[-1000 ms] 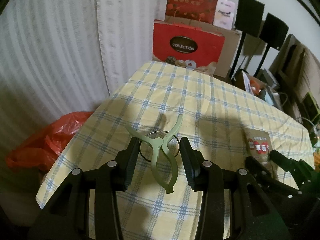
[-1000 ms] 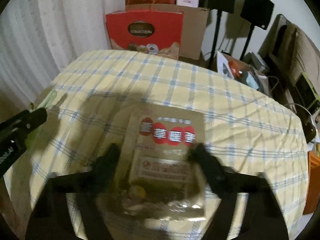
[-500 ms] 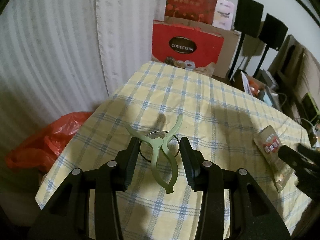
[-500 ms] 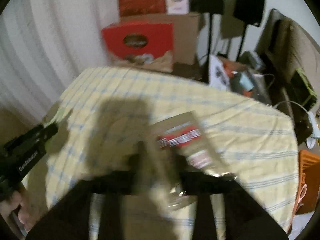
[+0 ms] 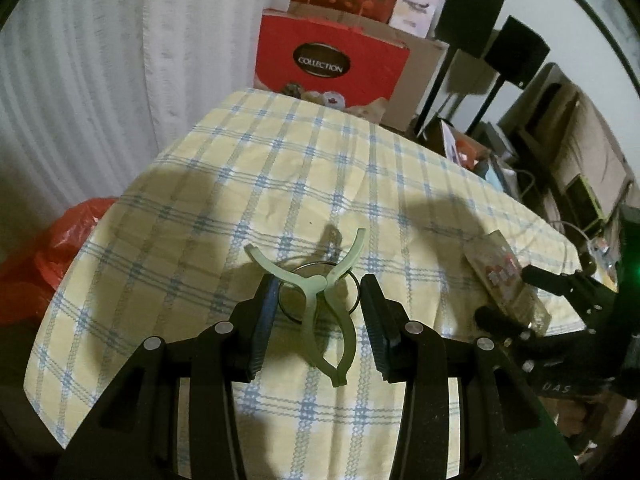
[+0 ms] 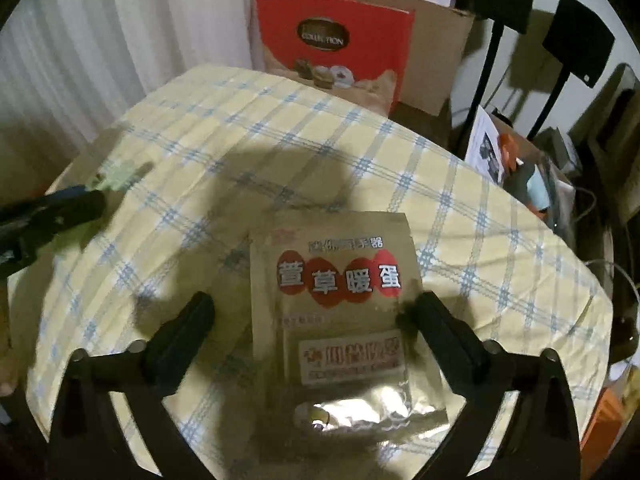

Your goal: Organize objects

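The left gripper (image 5: 318,310) holds a green clip (image 5: 326,312) by its metal ring, above the checked tablecloth (image 5: 240,184). The right gripper (image 6: 312,316), jaws just closing slightly but spread wide, straddles a gold packet (image 6: 340,300) lying flat, its pads unpressed

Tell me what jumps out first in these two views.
A pale green clip with a metal ring sits between the left gripper's fingers, above the checked cloth. A gold packet with red circles lies between the right gripper's wide-open jaws. Behind the table stands a red box.
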Tool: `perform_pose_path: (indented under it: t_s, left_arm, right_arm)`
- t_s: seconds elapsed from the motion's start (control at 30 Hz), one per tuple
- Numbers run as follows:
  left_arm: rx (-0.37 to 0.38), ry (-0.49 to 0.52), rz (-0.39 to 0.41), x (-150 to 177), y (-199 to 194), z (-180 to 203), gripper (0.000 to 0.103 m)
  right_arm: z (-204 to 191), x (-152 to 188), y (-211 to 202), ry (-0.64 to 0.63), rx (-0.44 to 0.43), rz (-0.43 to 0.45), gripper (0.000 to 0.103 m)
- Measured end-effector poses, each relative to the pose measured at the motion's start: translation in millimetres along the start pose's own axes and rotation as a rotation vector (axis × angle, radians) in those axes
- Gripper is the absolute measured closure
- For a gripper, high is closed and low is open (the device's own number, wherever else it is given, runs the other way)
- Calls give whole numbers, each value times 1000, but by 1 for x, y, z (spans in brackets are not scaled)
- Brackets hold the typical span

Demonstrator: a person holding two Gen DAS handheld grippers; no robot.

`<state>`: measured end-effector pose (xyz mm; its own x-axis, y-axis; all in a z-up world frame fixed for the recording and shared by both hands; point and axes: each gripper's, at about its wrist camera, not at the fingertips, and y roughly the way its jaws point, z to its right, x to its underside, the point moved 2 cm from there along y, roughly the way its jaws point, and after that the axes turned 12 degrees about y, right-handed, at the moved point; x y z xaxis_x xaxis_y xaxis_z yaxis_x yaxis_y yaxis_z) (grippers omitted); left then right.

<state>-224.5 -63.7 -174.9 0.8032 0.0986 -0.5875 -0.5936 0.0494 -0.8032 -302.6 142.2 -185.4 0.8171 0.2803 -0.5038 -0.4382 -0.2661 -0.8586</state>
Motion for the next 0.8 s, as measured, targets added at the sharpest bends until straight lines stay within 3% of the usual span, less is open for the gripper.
perform_pose_path:
  t_s: [0.03,0.07,0.13,0.33,0.53,0.8]
  left_arm:
    - [-7,4,-4,0,1,2,64]
    - [-9,5,-5,0,1,2,64]
    - [-7,10,-6,1,0,4,64]
    - [-35,17,-11,0,-4,5,63]
    - [-45,15,-36,2,3,3,63]
    - [-34,26,-39,4,2,7,63]
  right_arm:
    - [2,1,-4,9,3,8,35]
    - [3,1,-7,25,9,17,43]
    - [6,4,-9,51,14,24,47]
    - [-9,11,-15,72,67,45,49]
    - [-11,21,-26,76,56,32,48]
    - [-8,26,-48,126,-45,61,49]
